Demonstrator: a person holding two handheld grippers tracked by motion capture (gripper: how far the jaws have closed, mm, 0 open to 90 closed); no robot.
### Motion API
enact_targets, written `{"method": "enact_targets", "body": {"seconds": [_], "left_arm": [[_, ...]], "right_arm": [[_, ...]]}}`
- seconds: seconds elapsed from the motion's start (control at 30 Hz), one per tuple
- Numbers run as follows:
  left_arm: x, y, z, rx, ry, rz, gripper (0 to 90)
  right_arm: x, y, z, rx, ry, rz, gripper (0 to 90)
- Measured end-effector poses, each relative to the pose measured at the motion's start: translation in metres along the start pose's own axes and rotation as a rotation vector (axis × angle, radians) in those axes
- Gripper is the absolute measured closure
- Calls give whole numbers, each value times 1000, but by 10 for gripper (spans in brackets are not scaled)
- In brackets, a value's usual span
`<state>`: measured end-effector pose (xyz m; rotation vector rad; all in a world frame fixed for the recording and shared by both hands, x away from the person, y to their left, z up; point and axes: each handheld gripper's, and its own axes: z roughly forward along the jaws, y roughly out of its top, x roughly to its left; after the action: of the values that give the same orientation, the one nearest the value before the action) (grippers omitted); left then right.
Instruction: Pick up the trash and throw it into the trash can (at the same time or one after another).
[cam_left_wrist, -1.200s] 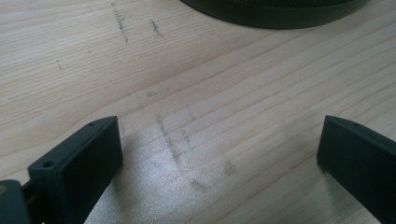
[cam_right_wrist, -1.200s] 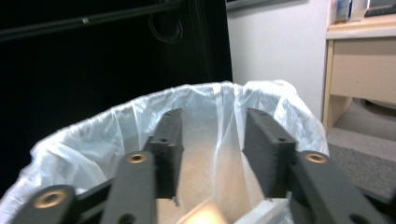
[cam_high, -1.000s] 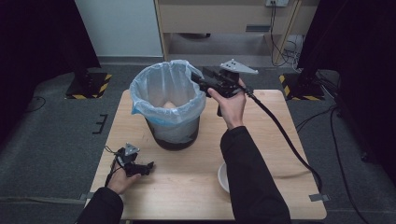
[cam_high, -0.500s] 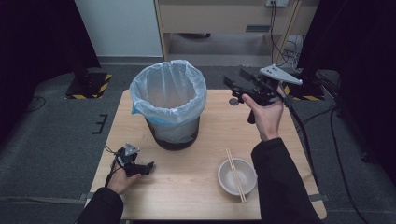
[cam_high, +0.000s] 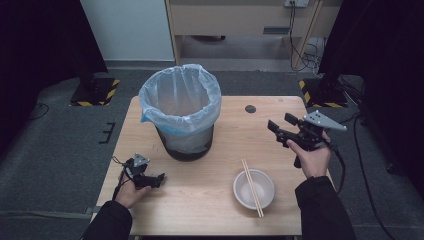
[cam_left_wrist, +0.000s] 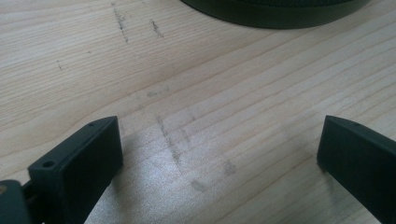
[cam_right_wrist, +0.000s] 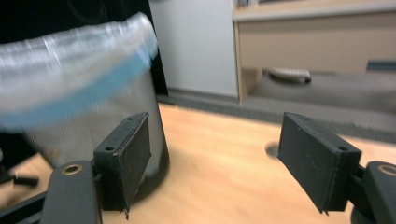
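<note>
Chopsticks (cam_high: 252, 186) are lying across the white bowl (cam_high: 247, 196) near my edge of the wooden table (cam_high: 230, 125), just in front of my right forearm. I am holding my right gripper (cam_high: 281, 123) above the table's right side, well apart from the bowl and raised off the wood, with my hand wrapped around its handle from below and its grey three-cornered plate on top. Its jaws have just been opening and are now standing wide with nothing between them, pointing leftward across the table toward the bin (cam_high: 182, 112). In the right gripper view I am looking level along those jaws at the bin's dark wall and its plastic liner (cam_right_wrist: 70, 60), blurred.

I am resting my left gripper (cam_high: 155, 180) low on the table near the front left corner, my hand lying on the wood behind it and its cable curling beside my wrist. Its jaws are also spread wide and empty; in the left gripper view they are framing bare scuffed wood, with the bin's dark base (cam_left_wrist: 275, 9) at the top edge.

I am seeing the bin standing upright at the table's middle-left, lined with a pale translucent bag folded over its rim; I cannot tell what is lying inside it. I am seeing nothing in the bowl apart from the chopsticks.

I am seeing the pair lying side by side, long axis running from the far rim, slightly left, down past the near rim, slightly right, where the ends are jutting out over the table.
</note>
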<state>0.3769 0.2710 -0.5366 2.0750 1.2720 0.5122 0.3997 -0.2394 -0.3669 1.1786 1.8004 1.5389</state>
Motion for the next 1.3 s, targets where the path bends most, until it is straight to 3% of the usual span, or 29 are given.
{"method": "enact_targets", "body": {"seconds": [0.33, 0.57, 0.8, 1.03, 1.3], "left_arm": [[0, 0, 0, 0, 1, -1, 0], [0, 0, 0, 0, 1, -1, 0], [0, 0, 0, 0, 1, -1, 0], [0, 0, 0, 0, 1, -1, 0], [0, 0, 0, 0, 1, -1, 0]], "right_arm": [[-17, -52, -18, 159, -63, -30, 265], [-17, -65, -22, 212, -60, -34, 305], [-6, -74, -15, 267, -50, -56, 313], [4, -78, -12, 291, -16, -70, 337], [21, -88, -28, 306, 62, -53, 417]]}}
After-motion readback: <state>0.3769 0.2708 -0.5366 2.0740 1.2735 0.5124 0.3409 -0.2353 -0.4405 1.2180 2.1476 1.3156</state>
